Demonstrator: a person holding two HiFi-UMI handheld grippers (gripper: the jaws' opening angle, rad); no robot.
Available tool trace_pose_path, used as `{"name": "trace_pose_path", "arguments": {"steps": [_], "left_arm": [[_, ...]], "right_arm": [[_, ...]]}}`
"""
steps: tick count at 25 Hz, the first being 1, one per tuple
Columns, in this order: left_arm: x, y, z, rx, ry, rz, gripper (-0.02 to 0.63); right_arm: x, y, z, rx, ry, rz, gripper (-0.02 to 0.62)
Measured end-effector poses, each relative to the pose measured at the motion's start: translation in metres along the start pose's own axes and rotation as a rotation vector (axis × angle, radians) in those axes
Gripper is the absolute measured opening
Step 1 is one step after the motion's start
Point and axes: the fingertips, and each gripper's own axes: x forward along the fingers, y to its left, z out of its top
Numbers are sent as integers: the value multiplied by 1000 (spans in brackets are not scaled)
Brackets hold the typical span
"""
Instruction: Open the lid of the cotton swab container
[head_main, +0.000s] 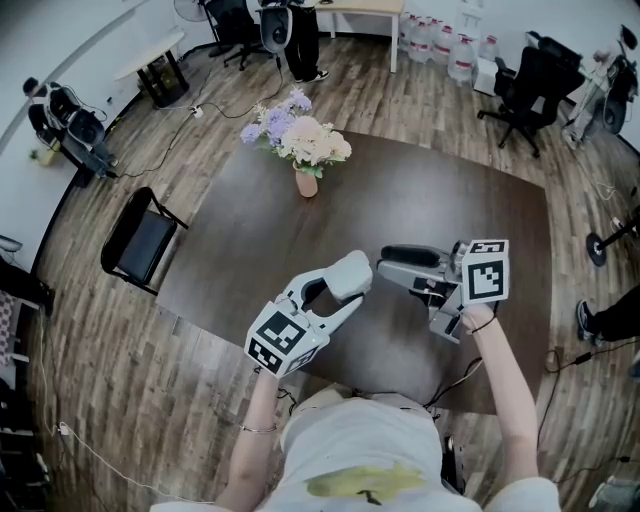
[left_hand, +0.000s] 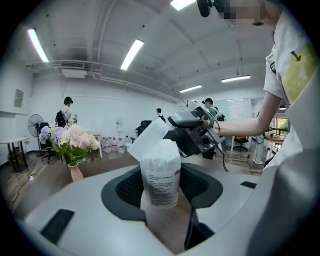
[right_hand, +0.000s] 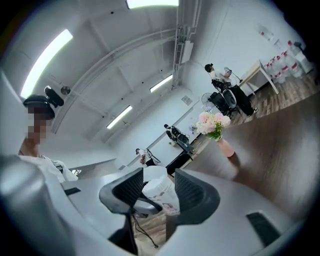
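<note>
The left hand-held gripper (left_hand: 162, 189) clamps the cotton swab container (left_hand: 161, 177) by its sides, upright and clear of the surface (head_main: 420, 200), likely to steady it for the other hand. The right hand-held gripper (right_hand: 157, 187) faces it, jaws parted either side of its top (no firm pinch that I can see). The lid (left_hand: 147, 136) is tipped up and back, and white swabs (left_hand: 162, 150) fill the container to the brim.

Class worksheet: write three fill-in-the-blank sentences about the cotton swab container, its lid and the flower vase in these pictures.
1. The cotton swab container is clamped in the ___ gripper.
2. Its lid is flipped ___.
3. The vase of flowers stands on the dark ___.
Missing words: left; open; table.
</note>
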Motion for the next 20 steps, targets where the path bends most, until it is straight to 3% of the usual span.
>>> {"name": "trace_pose_path", "arguments": {"steps": [8,20], "left_arm": [[-6,24,-6,-61,-7,163,221],[-21,49,-13,-124,-16,341,221]], "right_arm": [[-11,-6,-1,-166,-76,-143,86],[-20,-15,-12,-361,-144,-300,32]]}}
